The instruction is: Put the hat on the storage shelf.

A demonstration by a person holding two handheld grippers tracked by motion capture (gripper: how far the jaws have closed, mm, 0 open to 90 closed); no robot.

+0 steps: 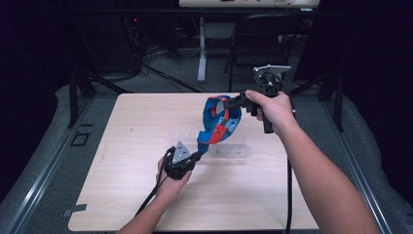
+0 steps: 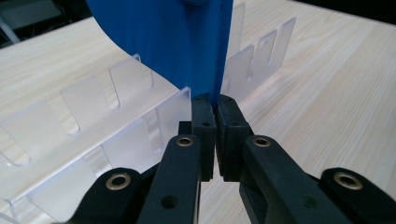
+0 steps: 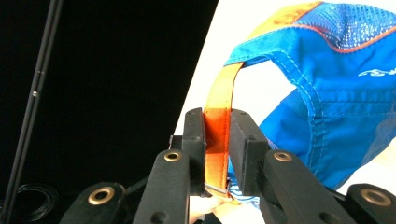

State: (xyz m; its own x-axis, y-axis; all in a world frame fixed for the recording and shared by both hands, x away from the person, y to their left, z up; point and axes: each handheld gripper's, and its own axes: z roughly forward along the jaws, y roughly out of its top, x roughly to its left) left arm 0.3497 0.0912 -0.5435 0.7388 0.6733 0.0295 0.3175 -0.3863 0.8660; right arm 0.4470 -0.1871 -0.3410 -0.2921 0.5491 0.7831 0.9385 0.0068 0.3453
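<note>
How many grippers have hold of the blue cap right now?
2. The left gripper pinches the blue cap at its lower end, above the clear rack; the right gripper clamps its orange strap.

**Both grippers clamped, arms spread**

Left gripper (image 1: 198,155) low, gripped in the left hand (image 1: 171,176), forearm coming in from the bottom edge, jaws pointing up-right toward the other gripper. Its jaws are pressed together on a thin blue edge. Right gripper (image 1: 233,103) raised higher and farther out, right hand (image 1: 272,109) wrapped round the handle, grey plate on top, jaws aiming left. Right forearm runs long from the lower right. Right jaws pinch an orange strip between the pads (image 3: 243,144). Cables trail from both.
</note>
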